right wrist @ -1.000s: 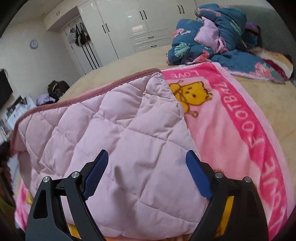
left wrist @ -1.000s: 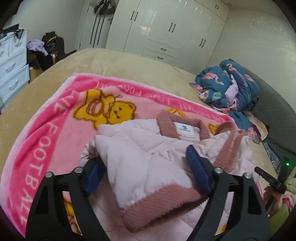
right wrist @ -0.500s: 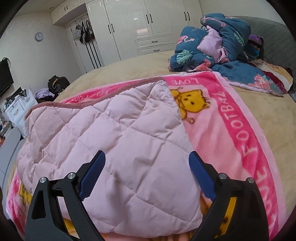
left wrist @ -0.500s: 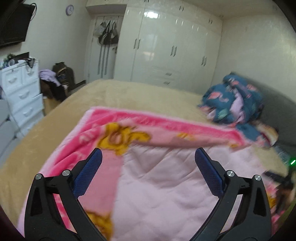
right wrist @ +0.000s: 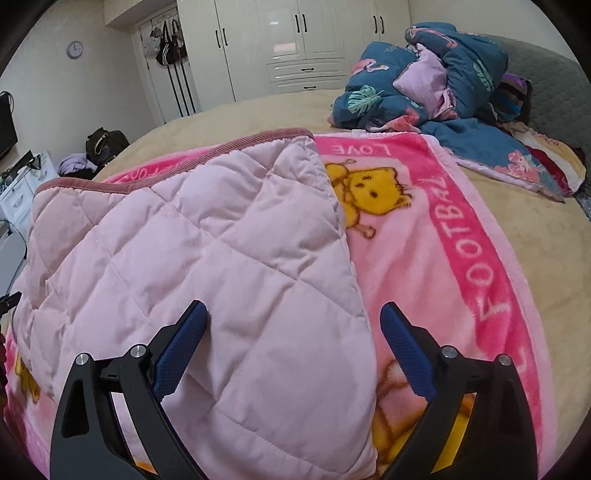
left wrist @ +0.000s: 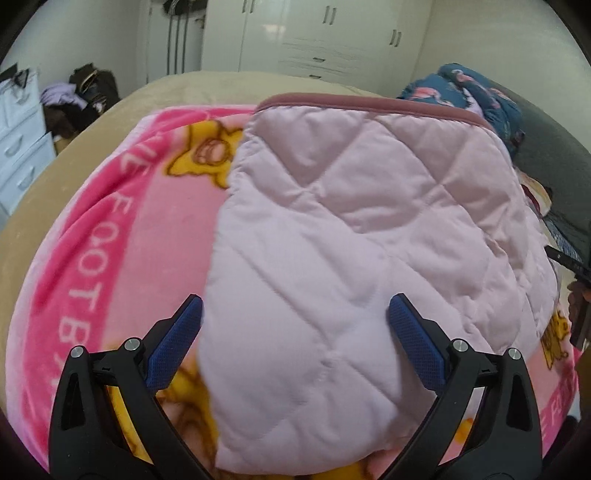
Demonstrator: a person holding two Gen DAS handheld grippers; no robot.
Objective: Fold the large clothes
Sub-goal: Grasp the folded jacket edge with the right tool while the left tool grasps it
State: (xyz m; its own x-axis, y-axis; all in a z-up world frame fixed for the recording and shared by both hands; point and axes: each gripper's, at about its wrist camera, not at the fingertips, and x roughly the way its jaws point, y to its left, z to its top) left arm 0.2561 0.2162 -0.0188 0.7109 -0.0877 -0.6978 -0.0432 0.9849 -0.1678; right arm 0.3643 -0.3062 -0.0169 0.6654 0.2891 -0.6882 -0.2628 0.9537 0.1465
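As the quilted pale-pink padded jacket (left wrist: 354,236) lay folded flat, we held both tongs, left tongs (left wrist: 295,347) and right tongs (right wrist: 295,343), released; tidying remained.

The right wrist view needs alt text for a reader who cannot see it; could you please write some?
A folded pale pink quilted jacket lies on a pink cartoon-bear blanket spread over a tan bed, with the right hand-held gripper open just above its near edge. A crumpled blue floral duvet sits at the far side, before white wardrobes.
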